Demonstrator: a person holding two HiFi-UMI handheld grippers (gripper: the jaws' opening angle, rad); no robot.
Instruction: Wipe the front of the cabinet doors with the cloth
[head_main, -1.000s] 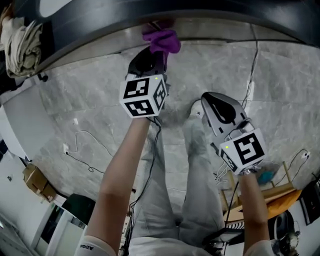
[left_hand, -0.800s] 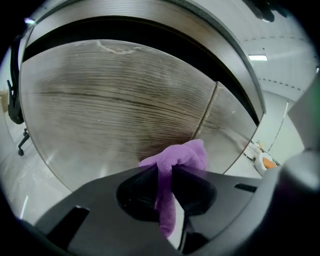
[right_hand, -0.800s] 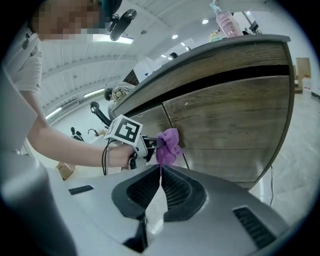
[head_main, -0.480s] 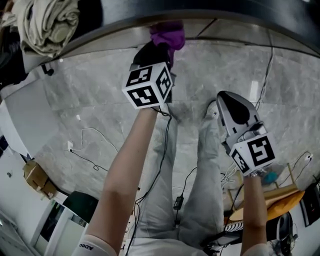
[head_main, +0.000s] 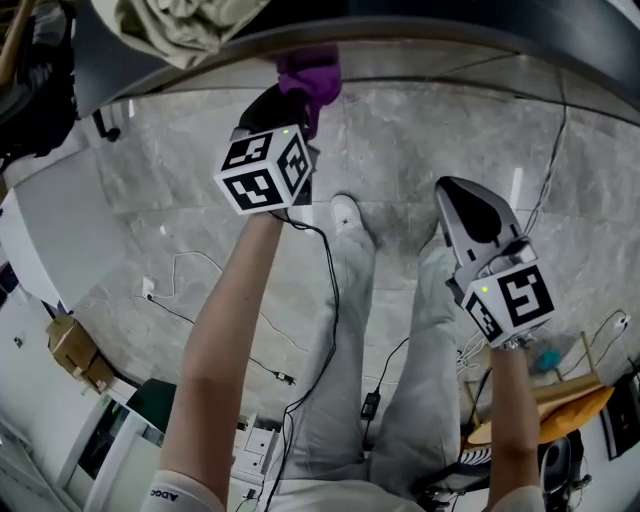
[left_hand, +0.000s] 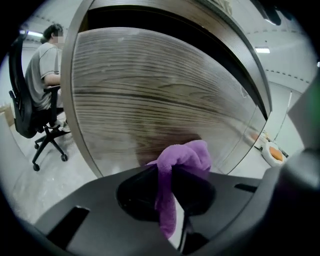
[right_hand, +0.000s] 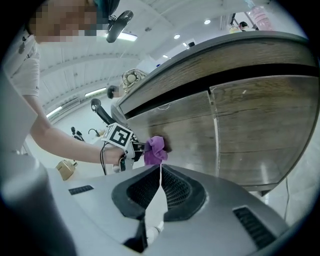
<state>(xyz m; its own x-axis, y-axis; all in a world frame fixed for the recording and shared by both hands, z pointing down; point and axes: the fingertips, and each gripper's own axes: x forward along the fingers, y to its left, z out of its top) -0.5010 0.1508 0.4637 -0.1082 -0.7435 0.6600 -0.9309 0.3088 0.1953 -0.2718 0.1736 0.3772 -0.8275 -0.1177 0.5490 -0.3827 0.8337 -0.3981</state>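
Grey marble-look floor (head_main: 170, 190) w/ thin black cables (head_main: 190, 290) trailing across it. Cardboard box (head_main: 72, 362) at lower left. Black office chair (left_hand: 20, 110) on castors, person (left_hand: 44, 65) seated in it. White ceiling w/ round recessed lights (right_hand: 176, 36) + strip lights.

The place looked like an office or lab workroom, not a home. Far to the left of the left gripper (left_hand: 167, 175), a person (left_hand: 44, 65) sat on a black swivel chair (left_hand: 31, 120) with castors. Above the right gripper (right_hand: 160, 170), recessed lights (right_hand: 176, 36) dotted a white ceiling. Below both grippers, loose cables (head_main: 190, 290) trailed over a grey stone-look floor (head_main: 150, 190), and a cardboard box (head_main: 75, 360) stood off to the left. A long wood-grain cabinet (right_hand: 250, 125) ran ahead of them.
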